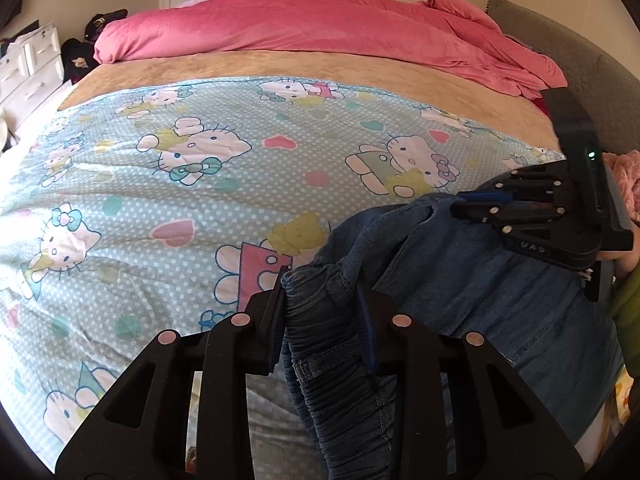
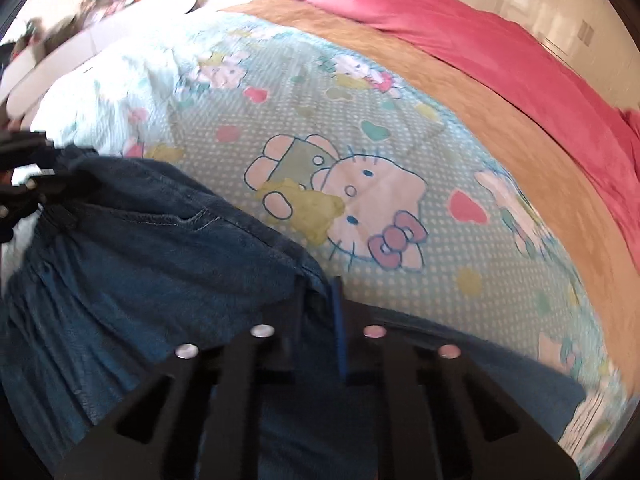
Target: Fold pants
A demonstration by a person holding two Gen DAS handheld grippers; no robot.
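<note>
The pants are blue denim jeans (image 1: 472, 280) with a gathered elastic waistband, held up over the near edge of the bed. My left gripper (image 1: 324, 300) is shut on the bunched waistband. My right gripper (image 2: 318, 308) is shut on another part of the jeans' (image 2: 132, 240) top edge; it also shows in the left wrist view (image 1: 480, 200) at the right. The left gripper shows at the left edge of the right wrist view (image 2: 36, 184), clamped on the denim. The cloth hangs stretched between the two grippers. The legs are hidden below.
The bed carries a light blue cartoon-cat quilt (image 1: 200, 168), a tan blanket (image 1: 320, 64) behind it and a bunched pink duvet (image 1: 320, 20) at the back. A grey headboard (image 1: 560, 52) is at the right. White drawers (image 1: 28, 68) stand at the left.
</note>
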